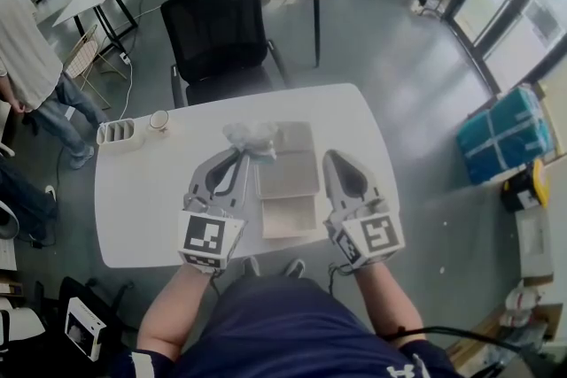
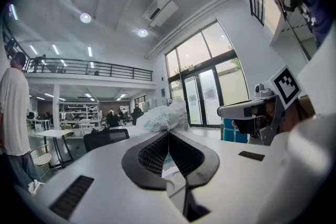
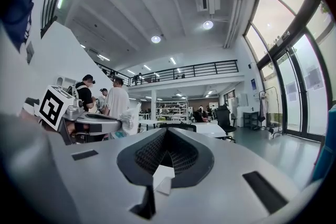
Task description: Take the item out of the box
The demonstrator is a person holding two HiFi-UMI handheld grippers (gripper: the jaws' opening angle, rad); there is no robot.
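An open brown cardboard box (image 1: 287, 175) lies in the middle of the white table (image 1: 142, 199), one flap folded toward me. My left gripper (image 1: 241, 151) is shut on a crumpled white plastic-wrapped item (image 1: 251, 137), held just above the box's far left corner. In the left gripper view the item (image 2: 163, 115) with teal print sticks out past the closed left gripper (image 2: 168, 134). My right gripper (image 1: 331, 157) sits beside the box's right edge, shut with nothing in it. The right gripper view shows the right gripper (image 3: 167, 131) with its pads together, and the left gripper (image 3: 89, 123) to the left.
A white slotted holder (image 1: 118, 133) and a small cup (image 1: 159, 121) stand at the table's far left. A black office chair (image 1: 217, 40) is behind the table. A person (image 1: 31, 57) stands far left. A blue wrapped package (image 1: 500, 137) sits on the floor at the right.
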